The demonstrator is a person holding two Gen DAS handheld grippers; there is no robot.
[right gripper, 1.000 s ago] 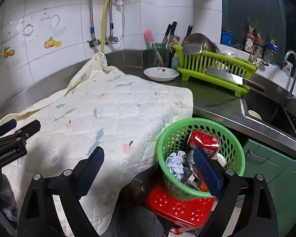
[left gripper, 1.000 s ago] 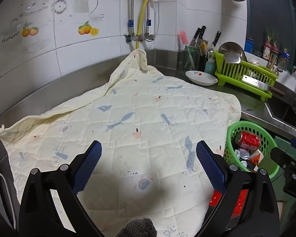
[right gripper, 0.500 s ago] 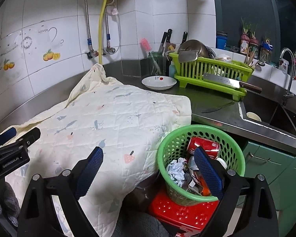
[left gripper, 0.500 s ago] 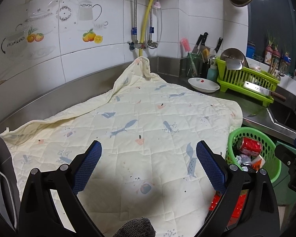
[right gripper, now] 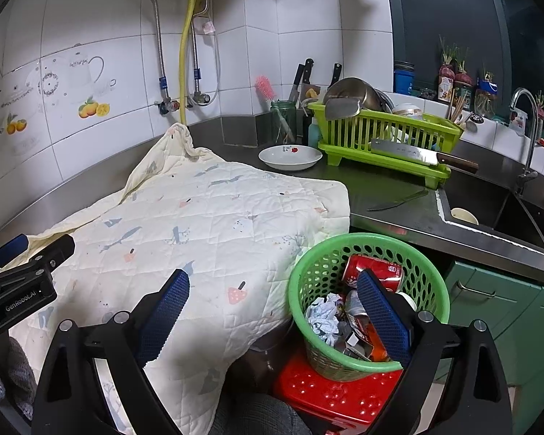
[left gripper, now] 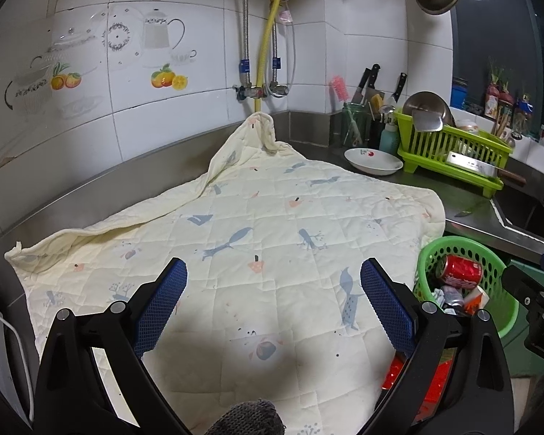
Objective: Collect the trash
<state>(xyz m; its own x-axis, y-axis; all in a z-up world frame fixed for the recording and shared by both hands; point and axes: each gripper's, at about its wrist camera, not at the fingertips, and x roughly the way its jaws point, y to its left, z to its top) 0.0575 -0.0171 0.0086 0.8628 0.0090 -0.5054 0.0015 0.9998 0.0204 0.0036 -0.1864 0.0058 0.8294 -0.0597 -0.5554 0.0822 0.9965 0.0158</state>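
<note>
Apparently collection is finishing: trash, including a red can (right gripper: 375,272), is sitting in the green basket (right gripper: 431,290) off the counter's front edge. Left gripper (left gripper: 272,290) and right gripper (right gripper: 272,301) are hovering apart, empty; next, checking the quilt (left gripper: 272,217).

Green basket (right gripper: 297,282) of trash (red can (right gripper: 375,272), crumpled paper (right gripper: 321,313), perhaps wrappers) beside the quilt (right gripper: 206,224).

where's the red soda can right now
The red soda can lies on its side on top of the trash in the green basket, which stands on a red stool beside the quilt-covered counter, lower right in both wrist views.
</note>
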